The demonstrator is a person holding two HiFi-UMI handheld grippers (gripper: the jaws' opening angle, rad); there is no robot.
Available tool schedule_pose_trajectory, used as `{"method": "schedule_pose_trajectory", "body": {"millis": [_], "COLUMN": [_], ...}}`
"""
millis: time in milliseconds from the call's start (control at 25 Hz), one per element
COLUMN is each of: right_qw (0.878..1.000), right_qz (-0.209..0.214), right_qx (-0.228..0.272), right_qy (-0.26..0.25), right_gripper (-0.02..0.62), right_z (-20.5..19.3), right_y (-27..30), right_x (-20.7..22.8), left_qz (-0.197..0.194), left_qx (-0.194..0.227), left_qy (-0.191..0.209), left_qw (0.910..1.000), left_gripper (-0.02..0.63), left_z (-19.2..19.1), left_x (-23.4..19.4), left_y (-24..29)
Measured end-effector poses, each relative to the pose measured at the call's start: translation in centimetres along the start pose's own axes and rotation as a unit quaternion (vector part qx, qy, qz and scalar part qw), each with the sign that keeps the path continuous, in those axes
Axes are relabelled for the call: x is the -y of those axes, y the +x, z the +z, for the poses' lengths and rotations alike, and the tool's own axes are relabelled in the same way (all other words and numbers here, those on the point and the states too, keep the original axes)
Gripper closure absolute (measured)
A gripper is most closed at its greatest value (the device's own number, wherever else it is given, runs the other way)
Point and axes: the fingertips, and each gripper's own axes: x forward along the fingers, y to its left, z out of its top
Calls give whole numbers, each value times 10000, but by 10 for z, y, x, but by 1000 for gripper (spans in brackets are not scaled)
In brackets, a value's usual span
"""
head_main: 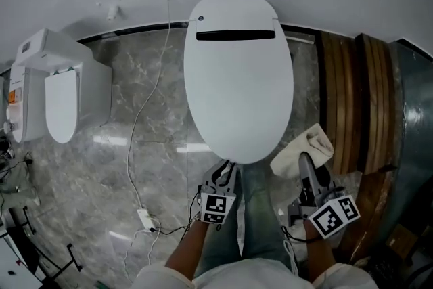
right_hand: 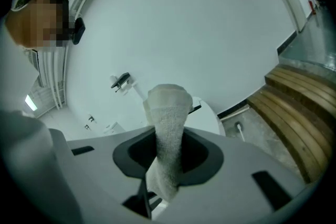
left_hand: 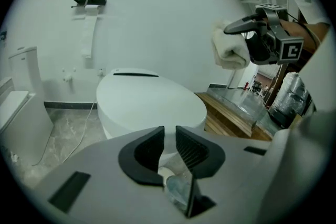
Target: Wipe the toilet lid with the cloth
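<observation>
We find the right gripper (right_hand: 168, 153) clenched on the cloth (right_hand: 167, 128), a white terry piece bunched into a roll that stands up between its jaws. The left gripper (left_hand: 169, 145) grasps nothing; its jaws are drawn almost together with only a slit between them. In the head view the cloth sits off the front right edge of the toilet lid (head_main: 238, 71), and the left gripper view shows it raised clear of that surface, so we judge that wiping has not begun. To do the step well, we advise lowering the cloth until its free end lies flat on the lid. It should then be drawn in overlapping passes from the dark slot at the back to the front rim. Pressure should be kept light, so that the gripper's hard tips do not scrape the plastic. As bunched, the cloth offers a small face; the curved edges will need separate passes. The lid is closed, smooth, glossy white and bare. The room has a grey marble-patterned floor (head_main: 135, 145) and a plain white wall. A cable (head_main: 145, 112) trails across the floor to the left of the toilet. A second toilet (head_main: 61, 95) stands well apart at the left, and wooden steps (head_main: 352, 105) lie at the right.
</observation>
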Motion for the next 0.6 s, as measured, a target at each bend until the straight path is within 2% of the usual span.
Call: {"method": "schedule_pose_trajectory", "body": {"millis": [120,280,600], "right_qw": [9998,9991,9970], "right_qz": [152,80,-94], "right_qx": [-113,-378,-718], "right_qy": [61,149,260], "right_gripper": [502,502,500], "right_z": [-26,-57,-96], "right_y": [20,32,31], "right_x": [7,28,54], "left_qz": [-41,12,184], "left_qx": [-160,-344,-594], "left_qy": [119,185,190], "left_qw": [9998,9992,9979], "left_gripper": [522,522,522], "left_z": [-38,-75,-103], "left_x": [-6,-16,-28], "left_y": [20,45,68]}}
